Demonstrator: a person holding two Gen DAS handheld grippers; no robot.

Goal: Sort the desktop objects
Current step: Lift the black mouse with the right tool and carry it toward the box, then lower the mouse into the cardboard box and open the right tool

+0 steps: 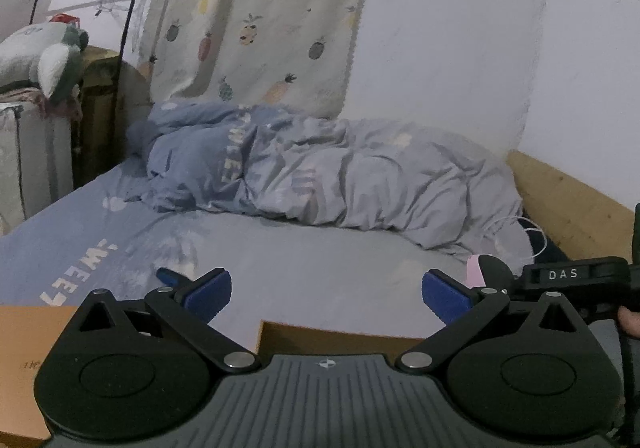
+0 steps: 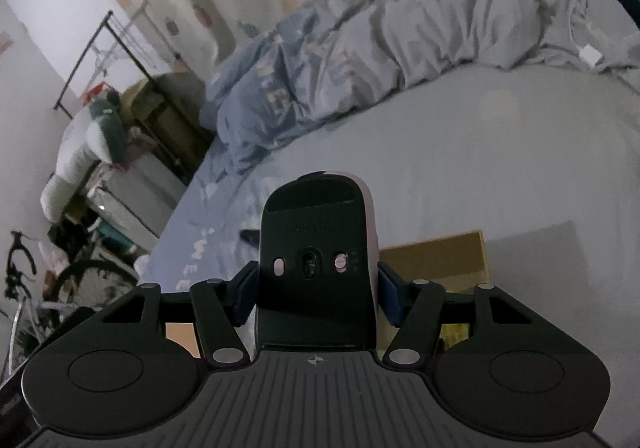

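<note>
Right tongs (image 2: 318,298) hold the pink mouse (image 2: 318,248) belly-up, its long way pointing ahead, just above the brown box (image 2: 436,256) on the bed, while the left tongs (image 1: 326,294) stand wide and hold nothing.

We see dim, bluish, even room light in both views, without glare. Fisheye curvature bends the white wall (image 1: 460,48) and darkens the corners. Motion blur softens the crumpled grey-blue duvet (image 2: 440,16); shadows are faint and diffuse.
</note>
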